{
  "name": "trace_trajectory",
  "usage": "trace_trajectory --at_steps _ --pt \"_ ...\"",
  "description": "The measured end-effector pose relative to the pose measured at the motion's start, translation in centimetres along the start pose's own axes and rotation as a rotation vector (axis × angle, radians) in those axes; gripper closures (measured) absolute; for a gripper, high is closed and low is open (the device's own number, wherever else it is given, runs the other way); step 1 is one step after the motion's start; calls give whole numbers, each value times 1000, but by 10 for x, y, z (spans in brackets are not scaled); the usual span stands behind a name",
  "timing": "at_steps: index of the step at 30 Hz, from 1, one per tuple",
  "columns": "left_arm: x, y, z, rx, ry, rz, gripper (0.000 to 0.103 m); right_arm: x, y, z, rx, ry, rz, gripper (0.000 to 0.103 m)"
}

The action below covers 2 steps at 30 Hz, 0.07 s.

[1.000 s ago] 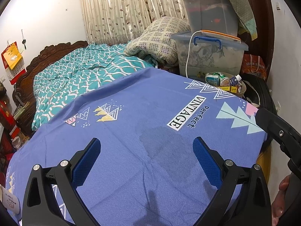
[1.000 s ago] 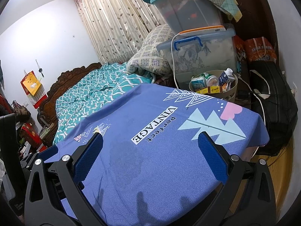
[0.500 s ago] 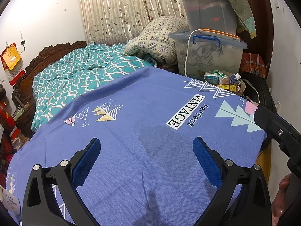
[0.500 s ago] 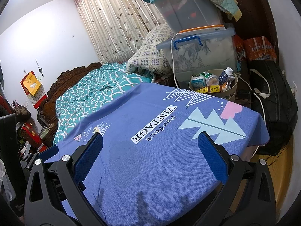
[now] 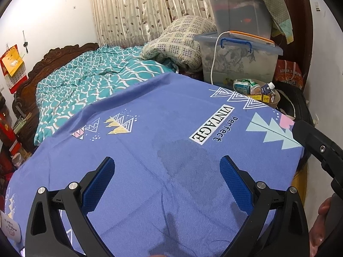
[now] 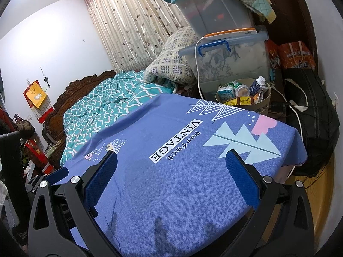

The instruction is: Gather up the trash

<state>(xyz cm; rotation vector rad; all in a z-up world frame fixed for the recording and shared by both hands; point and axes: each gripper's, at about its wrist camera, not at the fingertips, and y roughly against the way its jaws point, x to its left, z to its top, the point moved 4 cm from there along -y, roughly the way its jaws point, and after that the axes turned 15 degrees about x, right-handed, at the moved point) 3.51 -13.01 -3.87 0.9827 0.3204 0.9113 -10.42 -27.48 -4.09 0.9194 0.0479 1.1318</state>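
Task appears near done: round beige waste bin (image 6: 260,107), past the far edge of the blue printed tablecloth (image 6: 182,182), holds cartons, bottle and can; no loose trash visible on the cloth. Left gripper (image 5: 167,178) and right gripper (image 6: 171,175) jaws wide, empty. Cloth reads "Perfect VINTAGE"; carton labels illegible.

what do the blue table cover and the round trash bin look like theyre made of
Blue table cover: woven fabric, matte; it shows a herringbone weave, creases and a darker damp-looking patch. Round trash bin: probably plastic, smooth beige wall with a thin even rim.
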Motion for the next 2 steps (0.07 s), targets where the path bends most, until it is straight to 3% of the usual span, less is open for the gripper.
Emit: trace_trajectory --at_steps 2 --pt "1 0 0 3 1 -2 8 0 1 2 0 -2 1 3"
